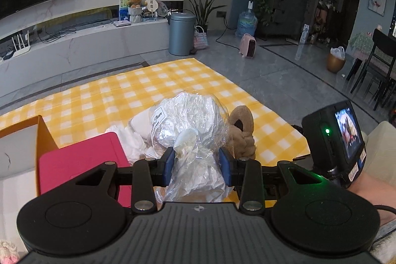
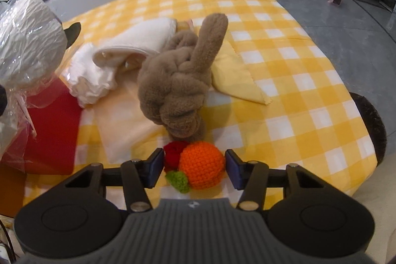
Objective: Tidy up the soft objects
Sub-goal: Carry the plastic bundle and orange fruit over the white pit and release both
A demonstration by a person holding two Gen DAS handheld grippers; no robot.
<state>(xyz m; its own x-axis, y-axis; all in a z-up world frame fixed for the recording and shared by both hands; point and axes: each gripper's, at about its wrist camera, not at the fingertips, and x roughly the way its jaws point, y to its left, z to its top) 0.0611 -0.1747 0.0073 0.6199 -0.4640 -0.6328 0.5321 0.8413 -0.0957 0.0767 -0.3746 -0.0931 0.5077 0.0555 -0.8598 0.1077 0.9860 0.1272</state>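
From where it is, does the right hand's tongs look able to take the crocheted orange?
Probably yes: the right tongs already straddle the crocheted orange, pads at its sides, nothing between. The brown plush sits just behind.

My yellow-and-white checked blanket [image 2: 284,81] carries a knotted brown plush toy [image 2: 178,81]; folded yellow cloth [image 2: 237,83] just beside it.

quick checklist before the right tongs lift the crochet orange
1. Orange between the right tongs: ok.
2. Pads pressing the orange: cannot tell; a slight gap shows at the right pad.
3. Red crochet piece and green leaf also inside the jaws: ok.
4. Brown plush clear of the orange: not ok, it looks to touch.
5. Left tongs gripping the plastic bag: ok.
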